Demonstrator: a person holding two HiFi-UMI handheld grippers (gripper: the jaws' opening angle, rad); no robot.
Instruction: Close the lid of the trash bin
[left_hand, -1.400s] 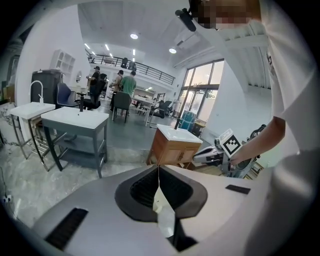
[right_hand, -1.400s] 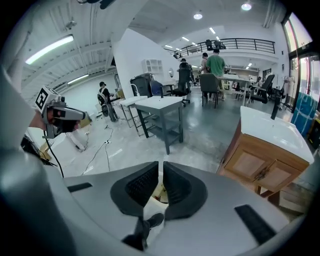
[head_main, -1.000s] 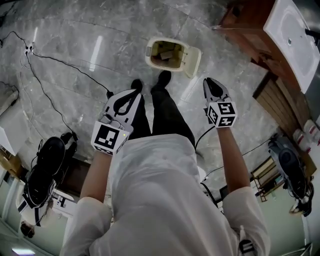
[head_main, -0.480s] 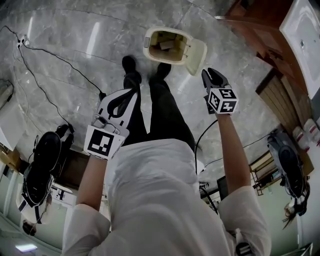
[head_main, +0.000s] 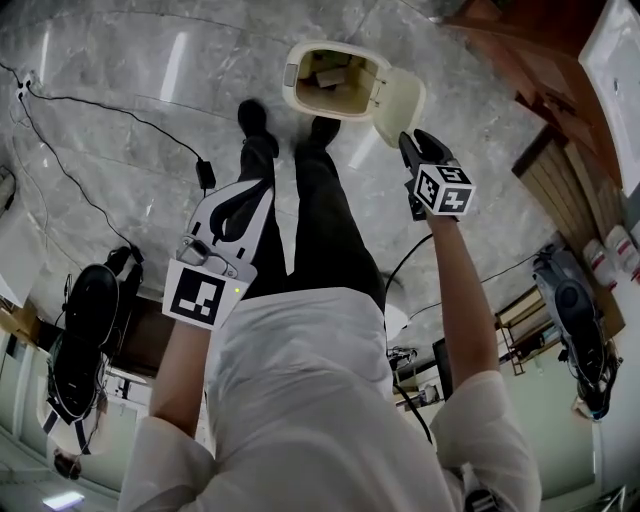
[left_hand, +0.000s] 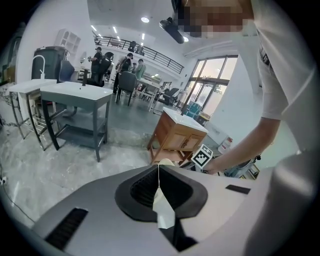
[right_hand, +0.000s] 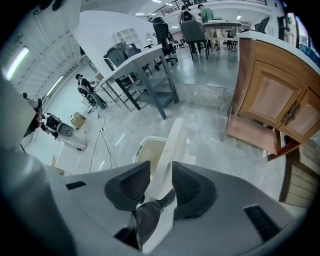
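Cream, rounded plastic trash bin (head_main: 328, 50) on a glossy grey marbled floor (head_main: 150, 90), its flat hinged lid (head_main: 400, 105) standing upright. Right gripper (right_hand: 161, 175): ribbed black jaws have just been opening and stand wide apart, the lid's edge framed between them, ungripped. Left gripper (left_hand: 159, 172): jaws pressed together, empty.

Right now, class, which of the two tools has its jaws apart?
The right tool, by the raised lid: its jaws have just been opening, the lid showing in their gap, unpressed. The left tool has them together.
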